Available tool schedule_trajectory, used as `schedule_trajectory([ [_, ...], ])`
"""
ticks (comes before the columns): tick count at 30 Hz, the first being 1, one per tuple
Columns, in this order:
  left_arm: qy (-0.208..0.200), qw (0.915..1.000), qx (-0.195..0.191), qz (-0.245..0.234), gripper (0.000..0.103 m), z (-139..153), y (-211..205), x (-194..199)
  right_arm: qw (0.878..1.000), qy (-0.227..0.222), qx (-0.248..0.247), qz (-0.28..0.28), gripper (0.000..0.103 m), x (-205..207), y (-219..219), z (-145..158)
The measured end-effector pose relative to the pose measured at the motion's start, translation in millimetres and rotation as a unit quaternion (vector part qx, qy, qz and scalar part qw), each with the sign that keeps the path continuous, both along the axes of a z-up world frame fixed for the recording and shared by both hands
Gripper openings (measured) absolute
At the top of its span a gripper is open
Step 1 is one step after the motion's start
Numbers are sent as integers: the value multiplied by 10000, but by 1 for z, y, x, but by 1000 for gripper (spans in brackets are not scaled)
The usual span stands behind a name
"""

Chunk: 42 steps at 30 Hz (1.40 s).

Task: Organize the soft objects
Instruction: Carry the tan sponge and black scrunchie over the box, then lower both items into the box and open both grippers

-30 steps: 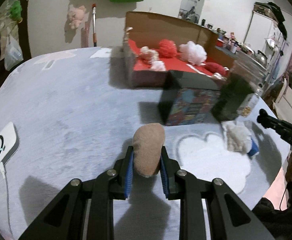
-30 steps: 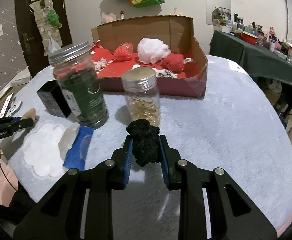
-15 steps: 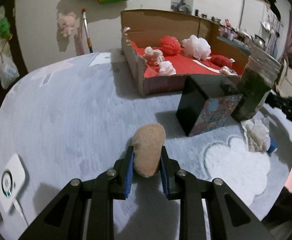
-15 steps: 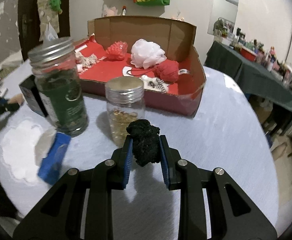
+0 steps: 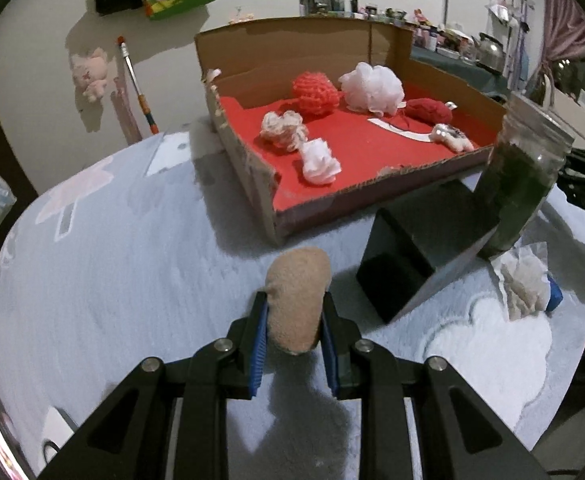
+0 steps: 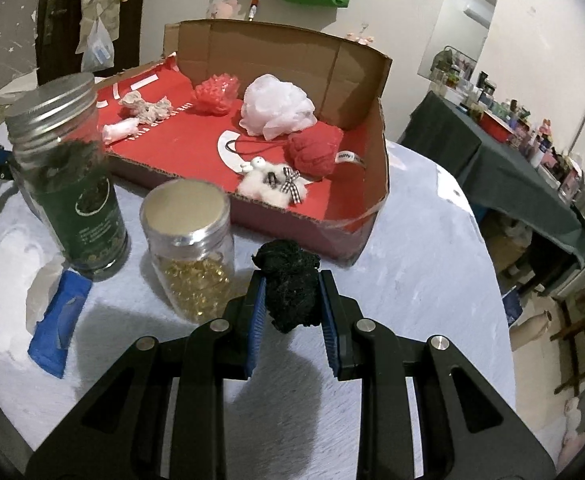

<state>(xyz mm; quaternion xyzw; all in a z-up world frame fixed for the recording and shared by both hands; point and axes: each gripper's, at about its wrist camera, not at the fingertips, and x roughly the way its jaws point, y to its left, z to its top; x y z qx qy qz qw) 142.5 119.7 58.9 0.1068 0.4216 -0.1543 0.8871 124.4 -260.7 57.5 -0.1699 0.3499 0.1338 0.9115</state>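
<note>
My left gripper (image 5: 294, 303) is shut on a tan plush piece (image 5: 297, 297), held above the pale blue tablecloth short of the cardboard box (image 5: 252, 168). That box has a red floor and holds several soft things: a red knit ball (image 5: 315, 90), a white mesh pouf (image 5: 372, 87), small white fabric bits (image 5: 319, 162). My right gripper (image 6: 289, 294) is shut on a black fuzzy lump (image 6: 288, 282), just before the same box's near right corner (image 6: 348, 240). Inside the box, the right wrist view shows the pouf (image 6: 278, 106) and a white plush with a checked bow (image 6: 272, 184).
A tall green-filled jar (image 6: 68, 176) and a short jar of yellow capsules (image 6: 190, 236) stand left of the right gripper. A black box (image 5: 420, 256), crumpled tissue (image 5: 522, 280) and a blue packet (image 6: 58, 324) lie on the table. A cluttered side table (image 6: 524, 160) stands at right.
Both grippers have moved toward the cardboard box and rolled, each keeping its soft object; the box looms larger in both views. The white device at left has almost slid out of view.
</note>
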Motion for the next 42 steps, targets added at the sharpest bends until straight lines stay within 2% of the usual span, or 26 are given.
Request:
schedule_trajectory([
  [4, -79, 9998, 142, -140, 25, 16, 0, 5, 9998, -14, -68, 182, 24, 7, 3, 12],
  [10, -182, 9989, 117, -411, 25, 43, -9, 18, 9987, -157, -149, 468, 24, 20, 13, 31],
  [16, -46, 9980, -108, -616, 26, 58, -35, 48, 9970, 21, 194, 754, 24, 53, 26, 48],
  [20, 140, 9969, -101, -771, 26, 60, -62, 77, 9933, 444, 586, 894, 24, 89, 37, 53],
  [23, 449, 9958, -165, -787, 26, 57, -80, 103, 9861, 1053, 858, 957, 25, 124, 49, 49],
  [26, 667, 9948, -139, -759, 27, 50, -94, 124, 9788, 1612, 907, 883, 25, 153, 63, 36],
  [28, 795, 9933, -93, -829, 32, 45, -107, 138, 9706, 2000, 992, 897, 26, 171, 74, 26],
  [30, 883, 9928, -21, -810, 32, 39, -116, 152, 9663, 2225, 979, 843, 26, 184, 83, 18],
  [34, 1171, 9900, 87, -786, 32, 23, -130, 174, 9620, 2450, 933, 762, 26, 199, 94, 7],
  [42, 1438, 9872, 345, -603, 33, 0, -137, 200, 9637, 2527, 699, 504, 26, 214, 101, -4],
])
